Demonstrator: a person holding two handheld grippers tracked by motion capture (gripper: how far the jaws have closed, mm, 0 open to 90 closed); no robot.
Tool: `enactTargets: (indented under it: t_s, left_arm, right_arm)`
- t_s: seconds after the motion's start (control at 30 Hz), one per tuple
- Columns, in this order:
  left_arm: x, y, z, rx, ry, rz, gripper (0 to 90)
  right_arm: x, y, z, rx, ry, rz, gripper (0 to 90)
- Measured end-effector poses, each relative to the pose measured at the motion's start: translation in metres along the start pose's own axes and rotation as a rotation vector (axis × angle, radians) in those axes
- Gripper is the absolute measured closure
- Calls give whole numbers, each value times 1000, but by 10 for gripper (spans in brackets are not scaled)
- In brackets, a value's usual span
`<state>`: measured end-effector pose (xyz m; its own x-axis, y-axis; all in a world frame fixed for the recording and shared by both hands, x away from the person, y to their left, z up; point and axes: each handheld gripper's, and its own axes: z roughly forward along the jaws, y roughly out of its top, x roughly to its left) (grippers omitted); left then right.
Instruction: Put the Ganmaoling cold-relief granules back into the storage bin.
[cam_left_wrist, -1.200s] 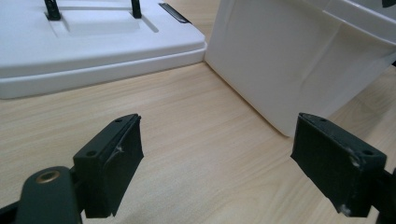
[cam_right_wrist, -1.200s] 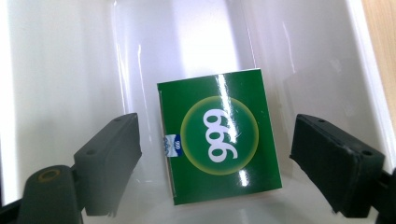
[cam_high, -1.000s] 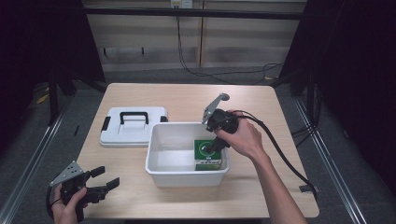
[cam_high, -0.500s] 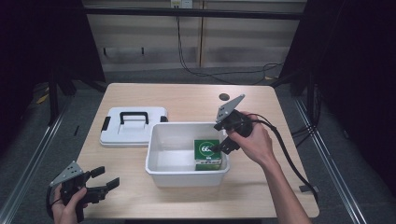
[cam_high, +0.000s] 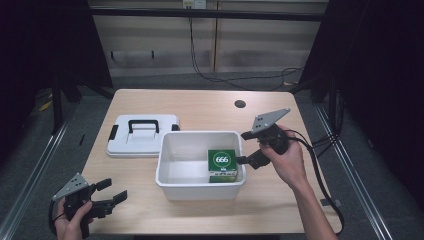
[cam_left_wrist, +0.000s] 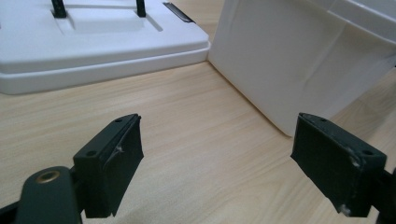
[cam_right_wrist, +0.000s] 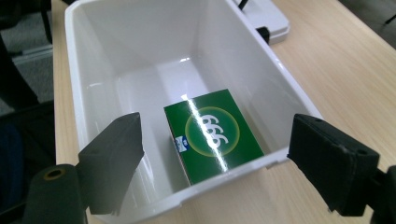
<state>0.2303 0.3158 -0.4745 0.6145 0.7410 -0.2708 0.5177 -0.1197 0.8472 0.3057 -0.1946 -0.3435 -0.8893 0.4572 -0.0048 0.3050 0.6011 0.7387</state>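
Green box: the carton (cam_high: 222, 164) printed "666" lies flat on the floor of the white bin (cam_high: 200, 181), against the bin's right wall, with its near end at the near-right corner.
White bin: it stands open at the middle of the table (cam_high: 200, 102); its lid (cam_high: 142, 135) with a black handle lies just beside it at the far left.
Right gripper: the right gripper (cam_high: 244, 147) hangs just outside the bin's right rim, jaws spread wide and holding nothing; in the right gripper view (cam_right_wrist: 215, 154) the box sits between and beyond them.
Left gripper: the left gripper (cam_high: 111, 192) rests released at the near-left edge of the table, well apart from the bin; the left gripper view (cam_left_wrist: 217, 163) looks at the bin's outer wall and the lid.
Step in hand: most likely closing the bin, now that the box is inside.
Doing it well: the right gripper should rise clear of the rim without brushing it, so the bin stays put.
Lid grasp: the handle is the surest place to pinch, squarely across its bar.
Watch for: a lid set down tilted may catch on one rim.
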Motion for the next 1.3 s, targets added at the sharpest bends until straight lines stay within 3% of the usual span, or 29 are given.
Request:
enactTargets:
  t_s: [0.03,0.33,0.43,0.53,0.7,0.97,1.17,1.3]
  left_arm:
    - [0,0,0,-2,3,5,159]
    - [0,0,-2,-16,14,-5,159]
    - [0,0,-1,-15,10,-1,159]
    - [-1,1,-2,-20,11,4,159]
    - [-1,1,-1,-20,7,4,159]
    - [-1,1,-1,-18,3,5,158]
    - [0,2,0,-13,2,5,159]
    - [0,2,1,-12,1,8,159]
  right_arm:
    - [1,-6,-6,-18,-27,5,172]
    - [6,-31,-20,-34,-78,32,182]
    - [7,-45,-26,-62,-111,68,182]
    - [8,-53,-29,-71,-121,84,182]
    - [12,-69,-35,-68,-127,71,183]
    - [13,-102,-41,-94,-171,129,178]
    - [11,-130,-38,-90,-172,178,176]
    - [9,-138,-35,-88,-180,198,170]
